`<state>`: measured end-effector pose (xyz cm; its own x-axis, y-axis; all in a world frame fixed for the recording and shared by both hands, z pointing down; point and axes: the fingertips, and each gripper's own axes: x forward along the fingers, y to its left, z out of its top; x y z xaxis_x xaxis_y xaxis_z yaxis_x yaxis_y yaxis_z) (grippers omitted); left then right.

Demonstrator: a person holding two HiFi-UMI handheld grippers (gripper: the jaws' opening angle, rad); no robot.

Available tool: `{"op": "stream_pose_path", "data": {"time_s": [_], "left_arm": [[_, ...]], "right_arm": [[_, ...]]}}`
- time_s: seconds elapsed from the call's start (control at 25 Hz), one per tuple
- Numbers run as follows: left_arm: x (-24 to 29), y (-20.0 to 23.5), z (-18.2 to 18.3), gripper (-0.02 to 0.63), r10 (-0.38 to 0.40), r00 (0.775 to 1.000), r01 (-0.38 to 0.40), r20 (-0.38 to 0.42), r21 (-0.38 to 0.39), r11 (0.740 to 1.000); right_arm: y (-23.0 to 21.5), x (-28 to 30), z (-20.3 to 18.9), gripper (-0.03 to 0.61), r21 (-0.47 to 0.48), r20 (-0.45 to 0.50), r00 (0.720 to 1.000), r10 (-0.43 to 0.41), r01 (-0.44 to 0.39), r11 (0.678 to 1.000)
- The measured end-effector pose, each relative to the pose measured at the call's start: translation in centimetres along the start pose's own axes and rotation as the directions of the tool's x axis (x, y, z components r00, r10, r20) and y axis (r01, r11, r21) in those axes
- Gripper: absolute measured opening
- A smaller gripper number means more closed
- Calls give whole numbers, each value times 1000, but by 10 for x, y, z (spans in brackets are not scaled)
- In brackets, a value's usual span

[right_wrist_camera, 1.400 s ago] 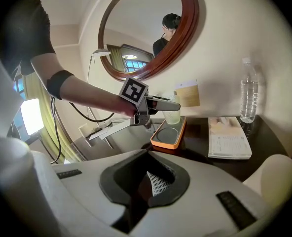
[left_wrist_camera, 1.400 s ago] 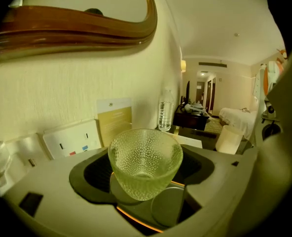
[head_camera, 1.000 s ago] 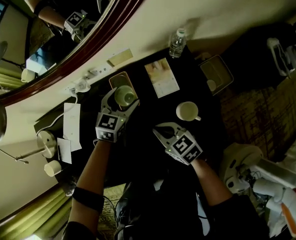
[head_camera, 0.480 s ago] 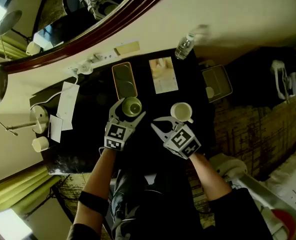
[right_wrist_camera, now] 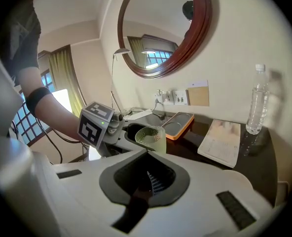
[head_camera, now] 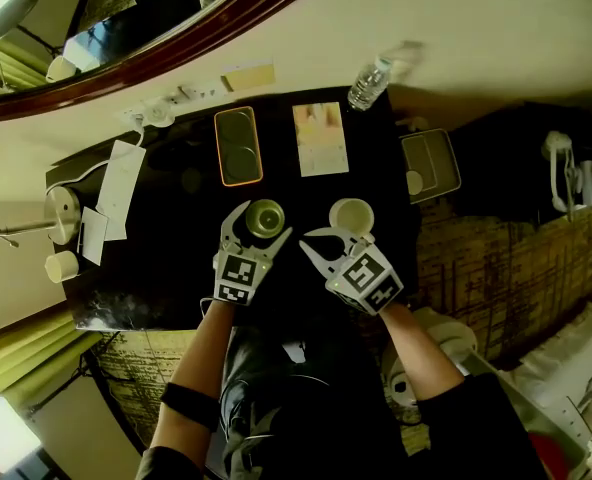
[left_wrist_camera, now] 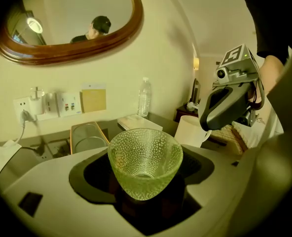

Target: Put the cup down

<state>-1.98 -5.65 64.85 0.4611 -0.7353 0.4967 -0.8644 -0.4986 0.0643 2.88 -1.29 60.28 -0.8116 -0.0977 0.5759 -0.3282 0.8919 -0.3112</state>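
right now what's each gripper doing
Left gripper: closed on the green glass cup.
Right gripper: closed, holding nothing.

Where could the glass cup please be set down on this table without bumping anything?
Bare tabletop lies between the papers and the glass cup, in front of the tray. Around the white mug it is crowded.

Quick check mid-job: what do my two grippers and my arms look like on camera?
The left gripper and right gripper have off-white, curved plastic shells with dark inner recesses. Each carries a marker cube with black-and-white square patterns. A black band circles the left forearm, and the sleeves are dark.
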Motion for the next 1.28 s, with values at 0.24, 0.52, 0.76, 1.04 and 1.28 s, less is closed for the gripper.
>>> {"op": "stream_pose_path", "data": {"time_s": [0.24, 0.52, 0.76, 1.04, 1.28], "left_arm": [[0, 3, -11, 388, 17, 1000, -17, -14, -18, 1000], [-8, 5, -18, 485, 22, 998, -24, -60, -45, 999], [-44, 1, -2, 483, 27, 997, -28, -75, -24, 999], [-106, -16, 45, 326, 45, 998, -47, -53, -40, 998], [-145, -5, 65, 116, 69, 998, -70, -11, -94, 993]], "right_arm": [[-5, -6, -2, 0, -11, -2, 1000, -3, 3, 1000], [-9, -11, 2, 0, -22, 7, 1000, -28, 28, 999], [-7, -22, 4, 0, -10, 13, 998, -62, 63, 998], [-9, -48, 19, 0, -12, 44, 992, -122, 122, 992], [-7, -65, 42, 0, -40, 81, 983, -165, 168, 985]]}}
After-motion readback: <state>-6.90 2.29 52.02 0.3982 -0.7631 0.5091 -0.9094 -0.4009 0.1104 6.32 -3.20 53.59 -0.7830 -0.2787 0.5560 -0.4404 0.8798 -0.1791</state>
